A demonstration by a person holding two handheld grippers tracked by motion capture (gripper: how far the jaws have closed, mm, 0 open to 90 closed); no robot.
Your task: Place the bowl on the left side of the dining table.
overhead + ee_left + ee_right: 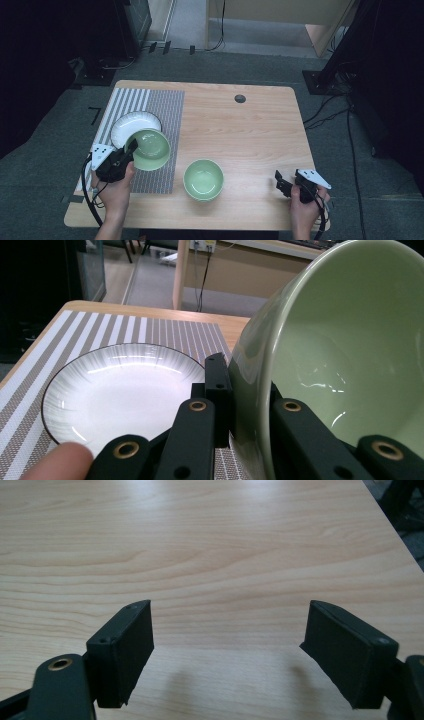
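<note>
On the pale wooden tabletop (240, 130), the right gripper (227, 650) hovers with jaws wide apart, empty. The left gripper (240, 405) pinches a green bowl's (150, 148) rim, tilted (mouth facing right) above the white plate (115, 390).

Black grippers (131, 148), brass screws, grey plates, black cables.

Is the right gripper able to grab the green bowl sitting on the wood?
Probably yes. The right gripper has its jaws open and holds nothing, and only bare table lies between it and the green bowl to its left.
</note>
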